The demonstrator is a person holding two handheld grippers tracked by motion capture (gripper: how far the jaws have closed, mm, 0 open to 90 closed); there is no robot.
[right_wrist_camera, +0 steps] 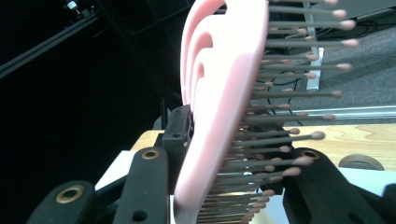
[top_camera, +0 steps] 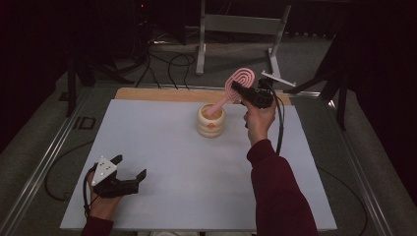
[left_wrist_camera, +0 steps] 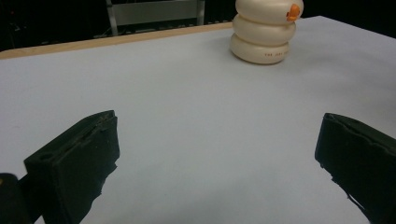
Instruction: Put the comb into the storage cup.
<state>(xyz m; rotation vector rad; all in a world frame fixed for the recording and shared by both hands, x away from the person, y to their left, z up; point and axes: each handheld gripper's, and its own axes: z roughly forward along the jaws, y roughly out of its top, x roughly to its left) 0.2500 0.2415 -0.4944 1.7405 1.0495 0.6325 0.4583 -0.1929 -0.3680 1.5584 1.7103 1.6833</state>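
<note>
- The right tool [top_camera: 242, 92] is clamped on the head of a pink hairbrush [top_camera: 235, 86], raised above the far side of the tabletop [top_camera: 162, 147].
- In the right gripper view the brush head [right_wrist_camera: 219, 93] stands edge-on between the jaws, its bristles pointing right.
- The brush slants down to the left; its handle tip dips into the mouth of a cream ribbed holder [top_camera: 211, 122] with an orange mark on its front.
- The holder stands upright on the far middle of the tabletop.
- The left tool [top_camera: 129, 171] rests near the front left corner, jaws spread wide with nothing between them, well apart from the holder [left_wrist_camera: 264, 32].
</note>
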